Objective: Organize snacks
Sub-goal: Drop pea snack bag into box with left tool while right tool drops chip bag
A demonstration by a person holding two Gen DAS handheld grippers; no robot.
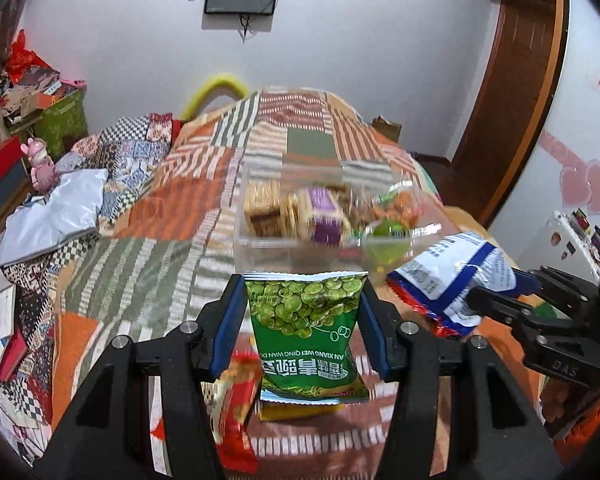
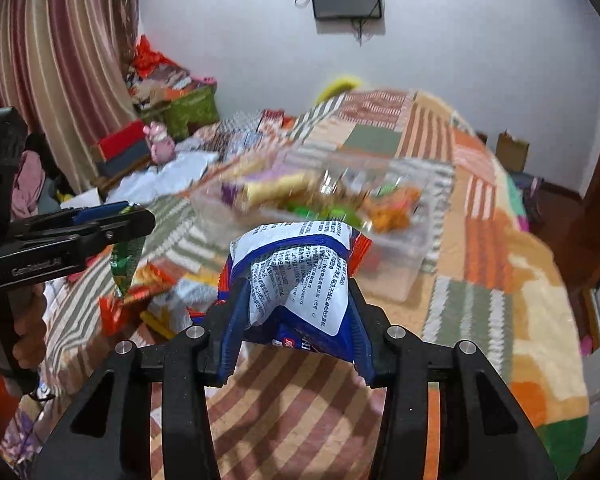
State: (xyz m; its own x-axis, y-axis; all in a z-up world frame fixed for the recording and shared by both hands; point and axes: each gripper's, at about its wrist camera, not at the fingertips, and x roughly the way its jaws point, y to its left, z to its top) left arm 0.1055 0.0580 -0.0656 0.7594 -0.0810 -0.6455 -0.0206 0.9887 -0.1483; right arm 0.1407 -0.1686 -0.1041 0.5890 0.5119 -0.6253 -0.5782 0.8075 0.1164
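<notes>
My left gripper is shut on a green pea snack bag and holds it above the bed, just short of a clear plastic box that holds several snack packs. My right gripper is shut on a blue and white snack bag, held up in front of the same box. In the left wrist view the right gripper and its bag are at the right. In the right wrist view the left gripper is at the left.
Loose red and yellow snack packs lie on the patchwork bedspread below the grippers; they also show in the right wrist view. Boxes and clutter stand left of the bed. A wooden door is at right.
</notes>
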